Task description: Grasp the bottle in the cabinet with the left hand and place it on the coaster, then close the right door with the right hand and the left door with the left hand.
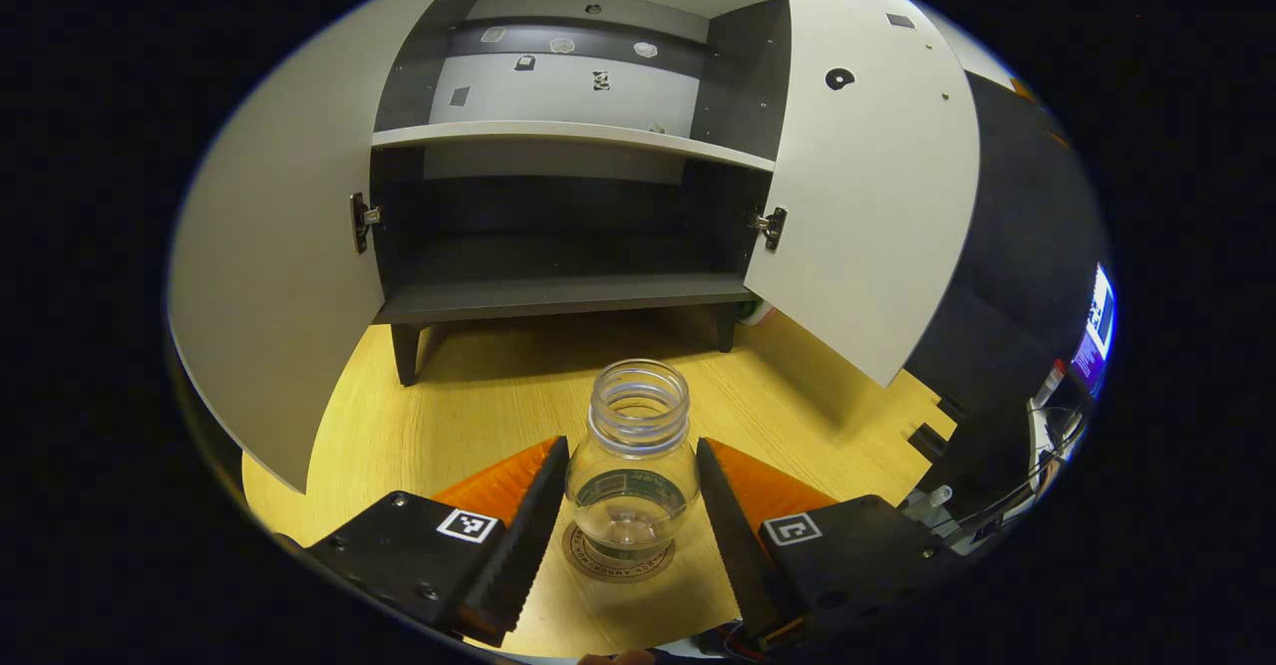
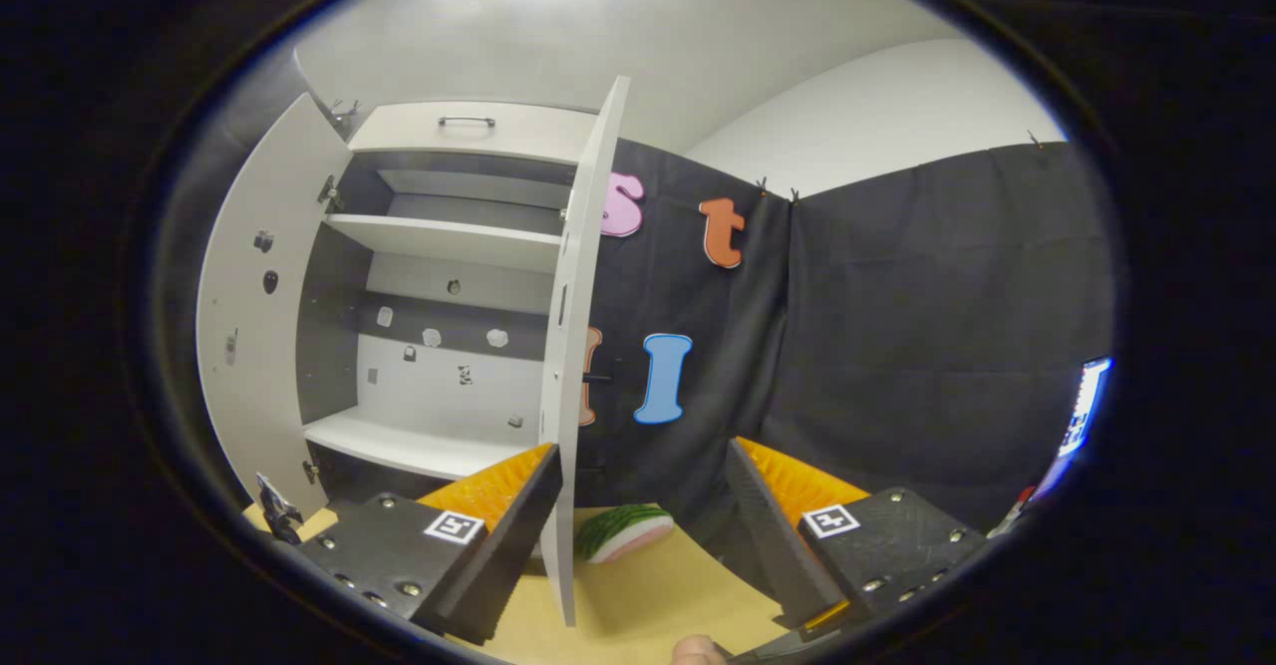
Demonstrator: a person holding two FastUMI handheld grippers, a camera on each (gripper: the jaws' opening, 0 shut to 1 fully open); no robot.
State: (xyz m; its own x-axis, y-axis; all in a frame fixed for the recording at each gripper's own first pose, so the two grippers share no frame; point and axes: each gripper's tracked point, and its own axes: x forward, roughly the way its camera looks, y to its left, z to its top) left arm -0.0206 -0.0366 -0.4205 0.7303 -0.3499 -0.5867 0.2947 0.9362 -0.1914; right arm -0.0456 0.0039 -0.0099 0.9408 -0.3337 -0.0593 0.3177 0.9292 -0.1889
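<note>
The cabinet (image 1: 578, 196) stands on the bench (image 1: 797, 416) with both doors swung wide. In front of it the clear bottle (image 1: 633, 466) sits upright on the coaster (image 1: 618, 557), between the left gripper (image 1: 631, 515)'s parted jaws, gaps either side. The right gripper (image 2: 643, 535) is raised, level, jaws wide and empty, beside the right door (image 2: 573, 376)'s edge.
</note>
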